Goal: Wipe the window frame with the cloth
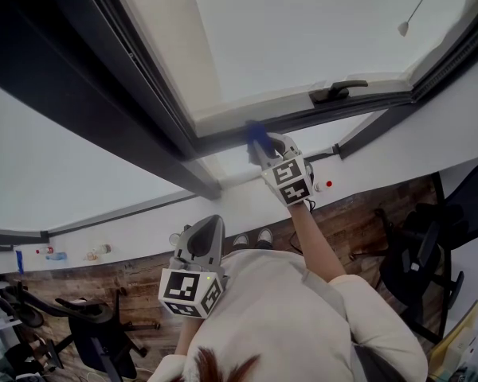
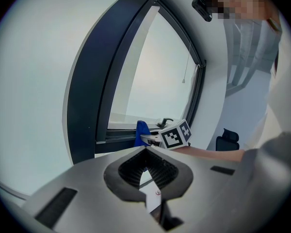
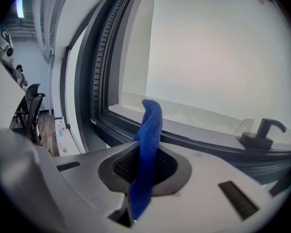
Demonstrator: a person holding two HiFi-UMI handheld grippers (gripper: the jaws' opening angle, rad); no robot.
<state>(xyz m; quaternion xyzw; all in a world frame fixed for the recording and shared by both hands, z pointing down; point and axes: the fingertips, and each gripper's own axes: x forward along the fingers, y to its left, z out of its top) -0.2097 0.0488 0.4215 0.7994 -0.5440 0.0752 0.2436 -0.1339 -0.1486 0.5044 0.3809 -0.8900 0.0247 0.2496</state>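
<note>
The blue cloth [image 3: 149, 147] stands upright — narrowly folded — at the dark window frame [image 1: 135, 110].

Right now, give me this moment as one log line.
right gripper: shut on cloth | cloth: blue, at lower window frame | left gripper: shut, empty

Cloth [image 1: 256, 136] in right hand-held gripper [image 1: 264, 146] at window frame [image 1: 223, 139]; handle [image 1: 337, 92] right; left hand-held gripper [image 1: 205, 233] below.

The right claw [image 1: 264, 148], raised on an outstretched arm, holds a blue cloth [image 1: 254, 134] against the dark window frame [image 1: 223, 140] to the left of the window handle [image 1: 338, 92], while the left claw [image 1: 205, 235] hangs lower, well apart from the frame.
</note>
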